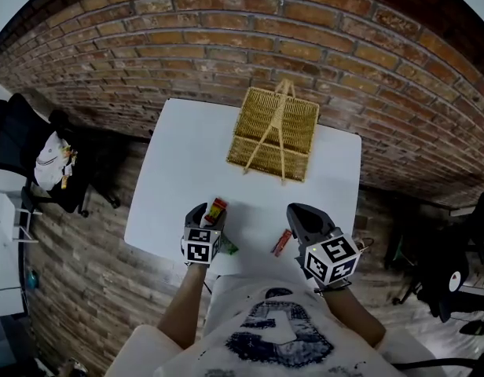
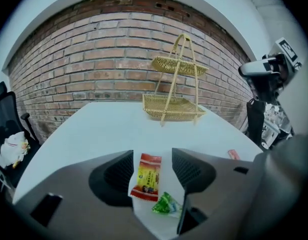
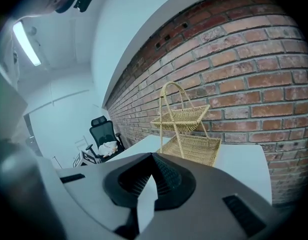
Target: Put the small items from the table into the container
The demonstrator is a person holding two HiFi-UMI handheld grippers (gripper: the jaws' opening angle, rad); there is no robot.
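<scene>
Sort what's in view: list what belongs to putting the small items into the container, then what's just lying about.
Job: red-and-yellow snack packet; green wrapped sweet; small red packet; two-tier wicker basket.
Lying about: black office chair; white bundle on it.

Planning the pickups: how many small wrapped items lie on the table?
3: red-yellow packet and green candy at the left gripper, orange-red packet by the right gripper; some may be hidden.

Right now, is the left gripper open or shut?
Open: on the left gripper the jaws stand apart, with the red-and-yellow snack packet lying between them on the white table.
</scene>
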